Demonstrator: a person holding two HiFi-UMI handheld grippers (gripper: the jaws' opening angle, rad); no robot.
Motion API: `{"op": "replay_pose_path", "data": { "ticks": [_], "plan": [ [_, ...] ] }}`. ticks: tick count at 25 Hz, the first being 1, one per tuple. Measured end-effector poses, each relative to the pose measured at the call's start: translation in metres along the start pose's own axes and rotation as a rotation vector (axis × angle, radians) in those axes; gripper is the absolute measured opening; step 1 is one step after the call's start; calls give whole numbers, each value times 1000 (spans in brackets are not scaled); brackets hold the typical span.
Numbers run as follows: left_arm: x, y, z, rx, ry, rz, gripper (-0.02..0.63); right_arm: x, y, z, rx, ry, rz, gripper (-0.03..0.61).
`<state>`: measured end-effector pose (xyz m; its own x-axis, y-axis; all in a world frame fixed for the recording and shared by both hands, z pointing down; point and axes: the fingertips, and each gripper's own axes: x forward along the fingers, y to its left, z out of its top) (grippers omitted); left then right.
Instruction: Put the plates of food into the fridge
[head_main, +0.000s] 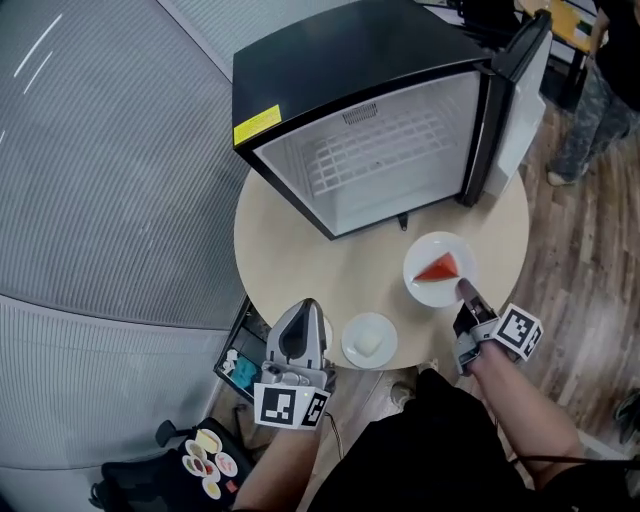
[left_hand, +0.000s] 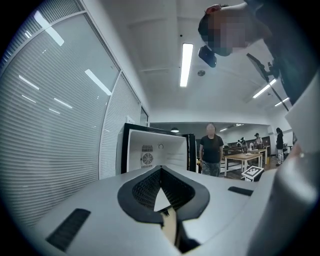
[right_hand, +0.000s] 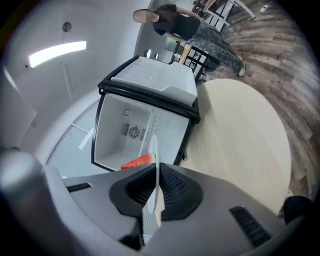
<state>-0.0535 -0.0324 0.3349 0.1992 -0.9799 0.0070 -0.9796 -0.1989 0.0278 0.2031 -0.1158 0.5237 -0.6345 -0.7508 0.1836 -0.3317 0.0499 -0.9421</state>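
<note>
Right tongs are closed on the rim of the plate w/ a watermelon slice. It is over the round table, just in front of the open fridge. Left tongs are closed tip to tip, beside a second plate w/ white food. In the right gripper view the plate shows edge-on and the slice is mostly hidden. A pale wedge btw. the left pads is unclear.
</note>
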Motion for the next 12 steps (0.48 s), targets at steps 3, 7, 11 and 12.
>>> {"op": "replay_pose_path", "data": {
  "ticks": [3, 7, 11, 12],
  "plan": [
    [5, 7, 8, 5, -5, 9, 6, 14, 13, 7, -5, 2, 25, 17],
    [10, 15, 16, 16, 0, 28, 6, 34, 30, 13, -11, 22, 51, 17],
    [14, 22, 19, 11, 9, 46, 6, 56, 49, 16, 8, 46, 104, 17],
    [14, 23, 19, 9, 12, 51, 6, 60, 53, 17, 11, 53, 111, 17]
  ]
}}
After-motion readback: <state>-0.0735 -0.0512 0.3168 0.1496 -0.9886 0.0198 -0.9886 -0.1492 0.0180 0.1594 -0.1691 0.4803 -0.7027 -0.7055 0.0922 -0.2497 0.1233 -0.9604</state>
